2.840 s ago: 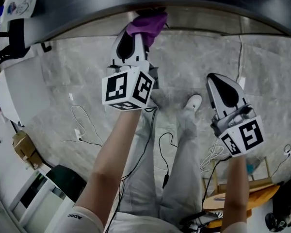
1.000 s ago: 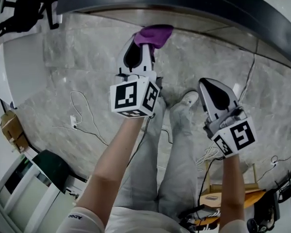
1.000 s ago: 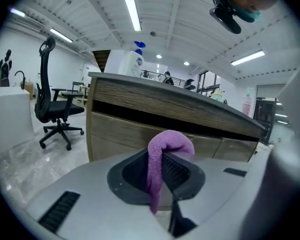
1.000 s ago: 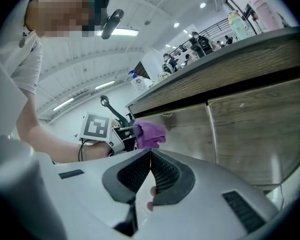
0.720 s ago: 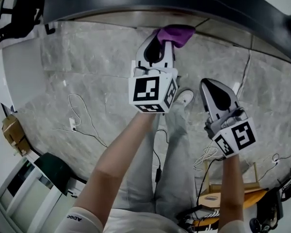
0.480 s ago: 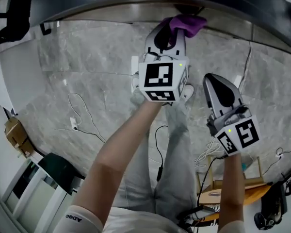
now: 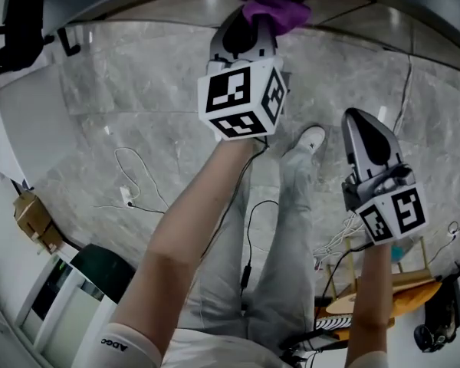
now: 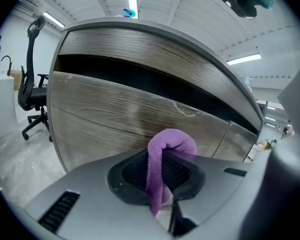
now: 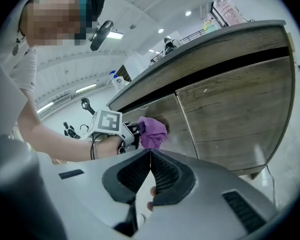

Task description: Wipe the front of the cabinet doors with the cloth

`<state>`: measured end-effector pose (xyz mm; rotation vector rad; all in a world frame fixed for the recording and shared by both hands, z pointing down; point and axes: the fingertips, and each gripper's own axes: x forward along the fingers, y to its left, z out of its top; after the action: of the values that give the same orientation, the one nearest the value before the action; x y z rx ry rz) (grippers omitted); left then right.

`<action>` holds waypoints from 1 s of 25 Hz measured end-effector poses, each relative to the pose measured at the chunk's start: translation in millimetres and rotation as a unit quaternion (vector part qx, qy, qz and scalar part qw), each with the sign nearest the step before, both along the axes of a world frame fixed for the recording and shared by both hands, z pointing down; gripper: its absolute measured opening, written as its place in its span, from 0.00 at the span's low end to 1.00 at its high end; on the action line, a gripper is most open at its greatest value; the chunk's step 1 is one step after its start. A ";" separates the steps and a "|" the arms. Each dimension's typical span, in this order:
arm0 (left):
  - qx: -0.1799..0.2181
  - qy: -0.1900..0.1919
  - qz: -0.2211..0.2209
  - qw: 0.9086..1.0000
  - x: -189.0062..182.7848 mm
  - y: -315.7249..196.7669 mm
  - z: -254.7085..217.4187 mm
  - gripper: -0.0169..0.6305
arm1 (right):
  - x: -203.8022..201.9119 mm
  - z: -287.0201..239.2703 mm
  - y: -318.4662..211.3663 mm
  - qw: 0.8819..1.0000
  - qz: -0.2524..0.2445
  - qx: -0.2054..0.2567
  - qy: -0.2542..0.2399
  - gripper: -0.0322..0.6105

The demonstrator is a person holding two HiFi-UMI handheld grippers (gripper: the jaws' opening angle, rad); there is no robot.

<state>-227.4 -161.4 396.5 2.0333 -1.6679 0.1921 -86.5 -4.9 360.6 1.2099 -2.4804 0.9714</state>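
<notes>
Purple folded microfibre cloth [image 8: 172,144] is clamped in the left gripper [image 8: 160,176], its rounded bulge standing out past the jaw tips. It appears pressed against the brown wood-grain cabinet door [image 8: 105,119], high on the panel, just below the dark recess [image 8: 140,76] under the countertop. The right gripper view places it just left of the vertical seam [image 9: 186,118] between two doors. The right gripper [image 9: 150,171] hangs back nearer the person over the grey marbled floor [image 7: 138,113], jaws together on nothing.

A wiping stroke looks to be under way on this door. Next, I judge, the cloth should sweep sideways and downward, pressed flat, then cross the seam to the right-hand door [image 9: 240,114].
</notes>
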 end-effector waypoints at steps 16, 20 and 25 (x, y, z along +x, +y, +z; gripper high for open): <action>0.009 -0.064 -0.059 0.996 -196.5 -5.8 -1.9 0.10 | -151.8 -3.0 -15.8 0.997 -0.067 0.014 -0.024 0.09; 0.006 -0.064 -0.102 0.993 -223.7 -5.0 -7.0 0.10 | -151.7 -9.1 -13.9 0.996 -0.084 0.016 -0.020 0.09; 0.005 -0.067 -0.122 0.990 -218.9 9.8 -12.9 0.10 | -125.6 -12.3 -6.8 0.996 -0.083 0.016 -0.015 0.09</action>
<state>-446.3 -151.6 383.6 1.8386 -1.9860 0.2401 -212.1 -11.6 348.4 0.9853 -2.5808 0.9146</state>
